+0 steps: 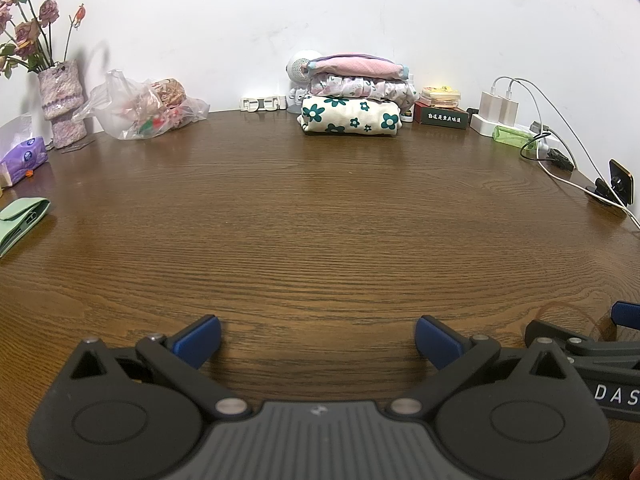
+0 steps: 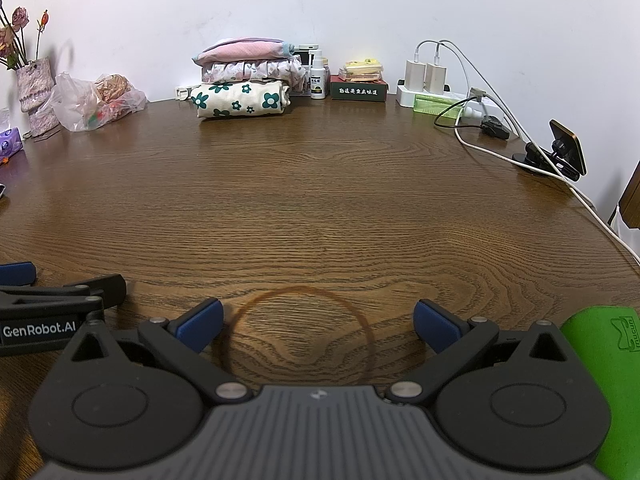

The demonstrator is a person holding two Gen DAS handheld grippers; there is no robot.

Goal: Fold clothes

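A white wall backs a dark wood-grain table [image 1: 320,216], its wide middle bare of any garment. Along the far edge from the left stand a vase of dried roses [image 1: 60,104], a clear plastic bag [image 1: 140,108] of odds and ends, then the stack of folded clothes [image 1: 352,96]: a cream piece with green flowers at the bottom, a ruffled floral one over it, a pink one on top, all squared up and resting against the wall. Further right sit a small dark box [image 1: 440,117], a power strip with chargers [image 1: 500,114] and trailing cables, and a phone stand [image 1: 618,188] near the table's right edge.

As far as the pictures show, three garments lie folded and stacked, and no loose clothing is in view; whether more waits out of frame cannot be told.

The left tool [image 1: 318,340] hovers low over the near table, fingers spread wide with nothing between them. Just beside it, the right tool [image 2: 318,326] is likewise gaping and empty, over a faint ring mark [image 2: 298,332] in the wood, with a green pad [image 2: 604,380] at its right.
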